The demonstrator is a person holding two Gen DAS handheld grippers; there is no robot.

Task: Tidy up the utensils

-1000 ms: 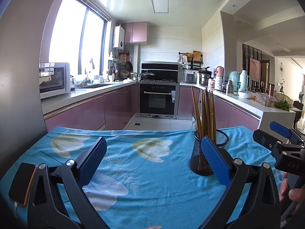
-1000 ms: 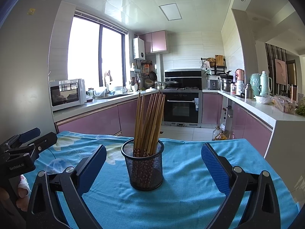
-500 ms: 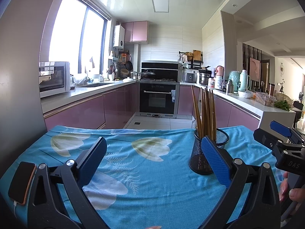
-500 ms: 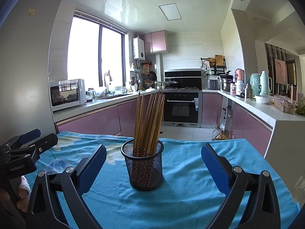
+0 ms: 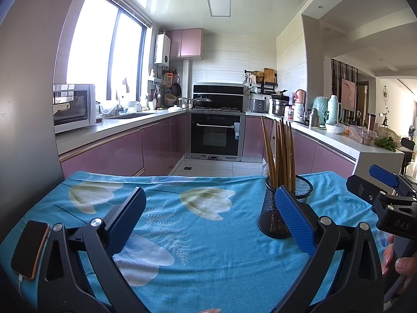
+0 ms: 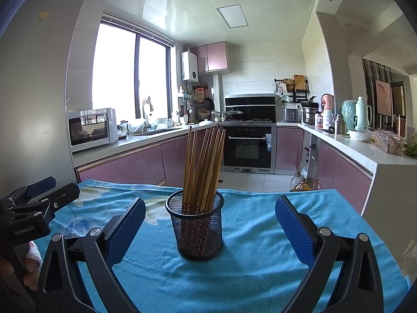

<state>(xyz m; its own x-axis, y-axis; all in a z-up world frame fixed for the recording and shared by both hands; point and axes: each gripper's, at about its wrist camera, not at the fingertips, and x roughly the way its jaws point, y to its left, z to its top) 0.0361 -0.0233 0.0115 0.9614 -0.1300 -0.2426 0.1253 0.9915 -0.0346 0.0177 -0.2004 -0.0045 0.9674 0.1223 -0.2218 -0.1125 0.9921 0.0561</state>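
Note:
A black mesh cup stands upright on a table with a blue flowered cloth. Several wooden chopsticks stand in it, leaning a little. In the left wrist view the cup is at the right, partly behind my right finger, with the chopsticks above it. My left gripper is open and empty, left of the cup. My right gripper is open and empty, facing the cup, which lies ahead between its fingers. Each gripper shows at the edge of the other's view.
A phone on a cable lies at the table's left edge. Beyond the table are kitchen counters with a microwave, an oven and flasks. A grey fridge wall stands at the left.
Both views have shifted only slightly; the cup and chopsticks have not moved. Both grippers stay open.

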